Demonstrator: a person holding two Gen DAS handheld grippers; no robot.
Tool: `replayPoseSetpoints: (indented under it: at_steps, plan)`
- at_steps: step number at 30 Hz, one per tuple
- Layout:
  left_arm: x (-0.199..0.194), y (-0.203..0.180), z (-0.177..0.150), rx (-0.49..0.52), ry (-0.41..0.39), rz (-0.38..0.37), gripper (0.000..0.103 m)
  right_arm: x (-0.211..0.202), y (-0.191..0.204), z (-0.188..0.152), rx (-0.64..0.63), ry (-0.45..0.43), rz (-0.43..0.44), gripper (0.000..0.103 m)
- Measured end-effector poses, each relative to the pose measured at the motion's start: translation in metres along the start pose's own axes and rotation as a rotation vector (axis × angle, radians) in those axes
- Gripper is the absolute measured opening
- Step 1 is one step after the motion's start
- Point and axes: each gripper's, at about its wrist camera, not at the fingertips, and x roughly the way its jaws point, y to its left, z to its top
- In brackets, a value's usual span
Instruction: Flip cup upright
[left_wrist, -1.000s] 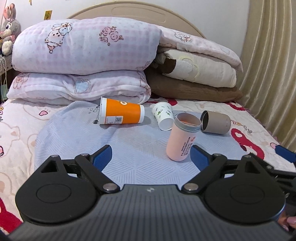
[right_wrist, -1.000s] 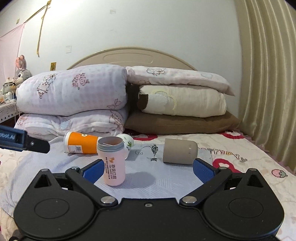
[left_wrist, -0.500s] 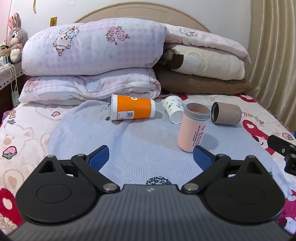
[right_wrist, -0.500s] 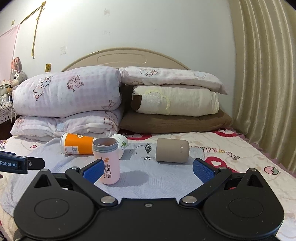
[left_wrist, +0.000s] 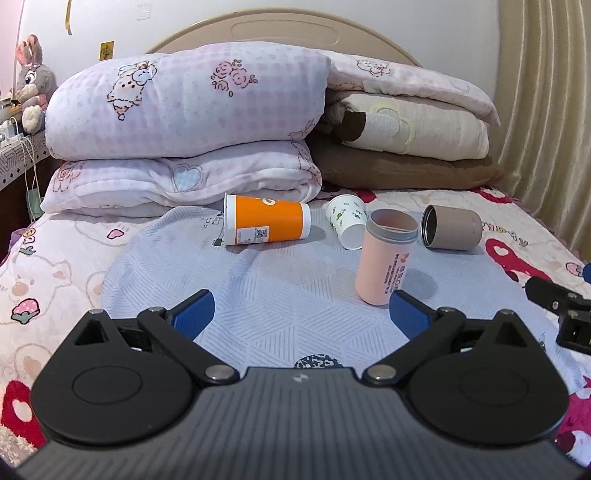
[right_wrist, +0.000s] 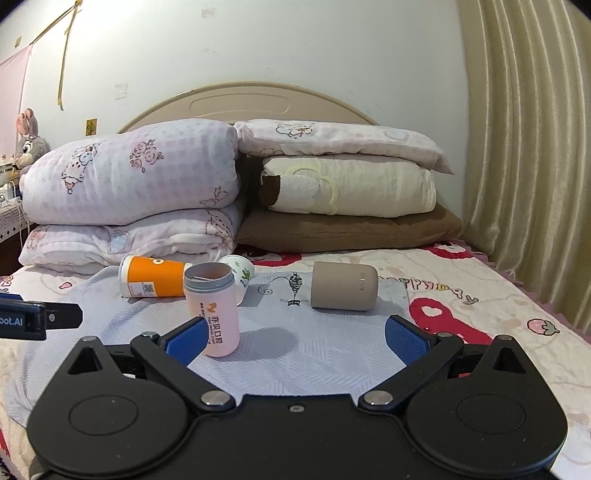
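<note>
On the bed's grey mat (left_wrist: 258, 295), the pink cup (left_wrist: 386, 258) stands upright just ahead of my right gripper (right_wrist: 295, 338), so I hold both it and my left gripper (left_wrist: 299, 310) spread wide and empty, clear of it.

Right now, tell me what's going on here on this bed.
A person holds two grippers over a bed with four cups. The left gripper and right gripper are both open, holding nothing. The pink cup stands upright; the orange cup, the white cup and the taupe cup lie on their sides on the grey cloth.
</note>
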Motion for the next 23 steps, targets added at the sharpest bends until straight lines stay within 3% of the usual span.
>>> replayPoseSetpoints:
  at_steps: [23]
  plan:
    - [0.0007,-0.0015,-0.0004,0.031,-0.025,0.001,0.103,0.0027,-0.0028,-0.0006,-0.001,0.009,-0.009,0.103]
